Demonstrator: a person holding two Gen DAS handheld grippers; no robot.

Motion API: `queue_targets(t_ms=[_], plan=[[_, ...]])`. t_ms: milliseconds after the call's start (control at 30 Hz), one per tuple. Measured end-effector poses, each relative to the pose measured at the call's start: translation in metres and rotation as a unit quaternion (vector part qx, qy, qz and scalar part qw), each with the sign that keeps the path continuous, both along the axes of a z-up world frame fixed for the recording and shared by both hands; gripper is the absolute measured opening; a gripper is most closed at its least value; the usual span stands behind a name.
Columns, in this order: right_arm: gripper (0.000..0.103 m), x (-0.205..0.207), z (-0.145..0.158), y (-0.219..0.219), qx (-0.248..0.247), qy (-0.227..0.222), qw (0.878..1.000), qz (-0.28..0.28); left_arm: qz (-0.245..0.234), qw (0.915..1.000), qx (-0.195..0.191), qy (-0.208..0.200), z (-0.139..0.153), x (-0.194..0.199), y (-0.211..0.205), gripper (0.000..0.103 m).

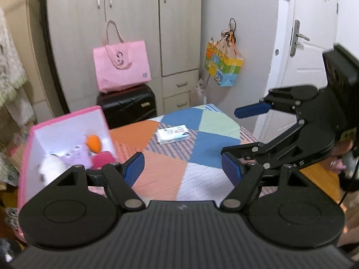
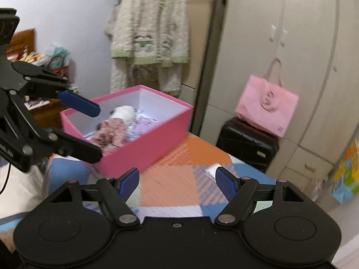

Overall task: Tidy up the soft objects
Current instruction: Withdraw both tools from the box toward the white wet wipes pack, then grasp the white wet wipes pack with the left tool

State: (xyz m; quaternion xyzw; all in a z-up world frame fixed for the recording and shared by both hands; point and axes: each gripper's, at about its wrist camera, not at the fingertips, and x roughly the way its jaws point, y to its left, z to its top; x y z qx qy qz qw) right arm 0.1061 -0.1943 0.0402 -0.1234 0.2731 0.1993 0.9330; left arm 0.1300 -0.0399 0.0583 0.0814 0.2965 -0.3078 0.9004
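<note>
Both grippers hang over a table covered with a patchwork cloth of orange, blue, green and striped patches. The left gripper has its blue-padded fingers spread wide with nothing between them; the right gripper is likewise spread and holds nothing. Each one shows in the other's view — the right gripper at the right edge of the left wrist view, the left gripper at the left edge of the right wrist view, both with fingers apart.

A pink box with a white inside sits on the table at its left side, open at the top. Inside lie the soft objects: a white plush, a lilac cloth piece, an orange carrot-shaped toy, a magenta soft piece and a pink patterned fabric item, crowded together and touching.

A wrapped pack of tissues lies on the cloth near the table's middle, well apart from the box — neither gripper touches it.

Behind the table a pink tote bag rests on a black suitcase before a wardrobe
</note>
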Motion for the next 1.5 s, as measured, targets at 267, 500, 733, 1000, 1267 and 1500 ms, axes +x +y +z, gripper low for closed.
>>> queue_targets(t_ms=[267,500,733,1000,1267,1500], plan=[[0.079,0.033,-0.037,-0.052,0.077,0.022,0.997,0.01,0.03,0.9986,-0.039,0.018,-0.029,0.047,-0.039,0.075],[0.079,0.069,-0.074,-0.068,0.08,0.015,0.996,0.019,0.051,0.9964,-0.052,0.042,-0.064,0.089,-0.079,0.075],[0.079,0.118,-0.103,-0.069,0.055,0.023,0.998,0.024,0.098,0.9903,-0.061,0.076,-0.106,0.138,-0.096,0.074],[0.079,0.164,-0.134,-0.081,0.071,0.069,0.995,-0.005,0.168,0.9791,-0.061,0.097,-0.141,0.184,-0.098,0.072],[0.077,0.176,-0.146,-0.076,0.08,0.089,0.993,-0.012,0.183,0.9742,-0.077,0.107,-0.163,0.197,-0.098,0.069],[0.059,0.176,-0.15,-0.068,0.043,0.072,0.996,-0.017,0.153,0.9782,-0.088,0.109,-0.166,0.196,-0.102,0.057]])
